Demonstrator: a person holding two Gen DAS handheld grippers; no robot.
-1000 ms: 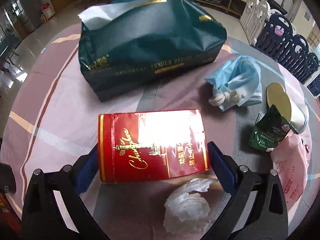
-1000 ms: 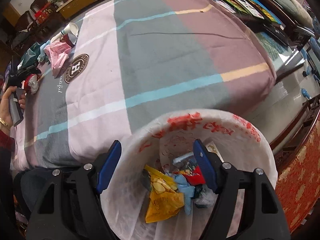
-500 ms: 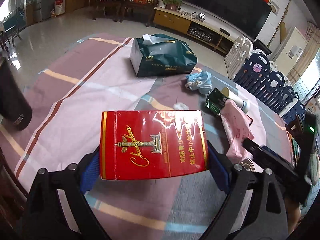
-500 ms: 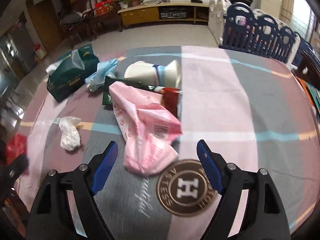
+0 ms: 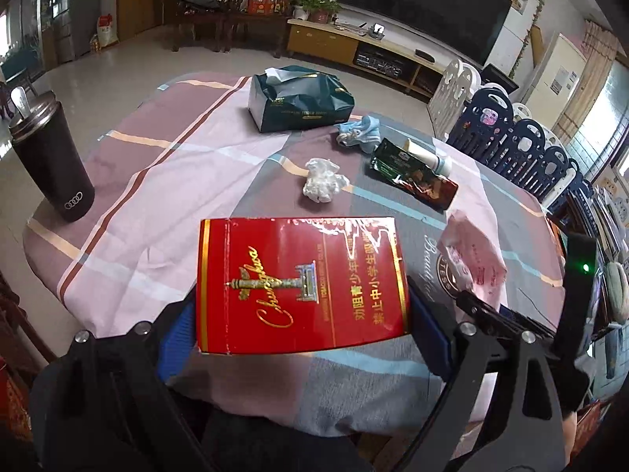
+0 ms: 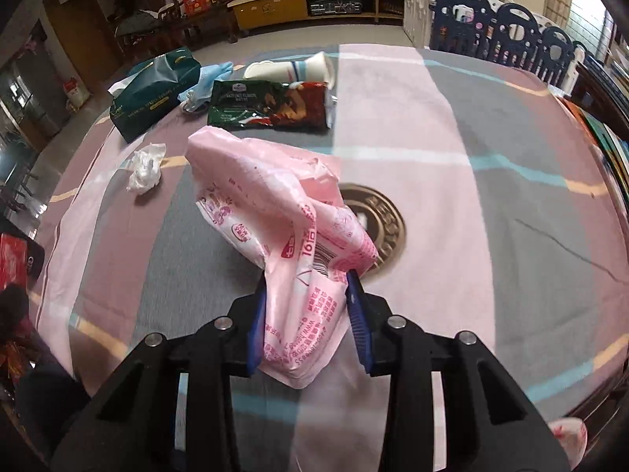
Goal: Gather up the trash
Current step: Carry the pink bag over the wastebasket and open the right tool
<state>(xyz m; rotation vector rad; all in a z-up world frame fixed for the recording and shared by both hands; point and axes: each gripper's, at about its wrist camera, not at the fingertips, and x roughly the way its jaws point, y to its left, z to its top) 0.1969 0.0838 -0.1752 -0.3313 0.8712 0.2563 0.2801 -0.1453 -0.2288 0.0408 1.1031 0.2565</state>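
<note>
My left gripper (image 5: pixel 302 326) is shut on a red cigarette carton (image 5: pixel 300 285) and holds it above the near edge of the table. My right gripper (image 6: pixel 308 314) is shut on a crumpled pink plastic wrapper (image 6: pixel 283 220), lifted off the cloth; the wrapper also shows in the left wrist view (image 5: pixel 471 255). On the table lie a crumpled white tissue (image 5: pixel 323 180), a dark green snack wrapper (image 6: pixel 267 104), a white paper cup on its side (image 6: pixel 293 67) and a blue face mask (image 5: pixel 359 131).
A dark green tissue pack (image 5: pixel 300 104) sits at the far side of the table. A black tumbler with a metal lid (image 5: pixel 49 161) stands at the left edge. The striped tablecloth (image 6: pixel 491 196) has a round logo. Blue chairs (image 5: pixel 530 145) stand beyond the table.
My right gripper has shut on the pink wrapper and raised it. My left gripper has drawn back with the carton, so the table looks farther away.
</note>
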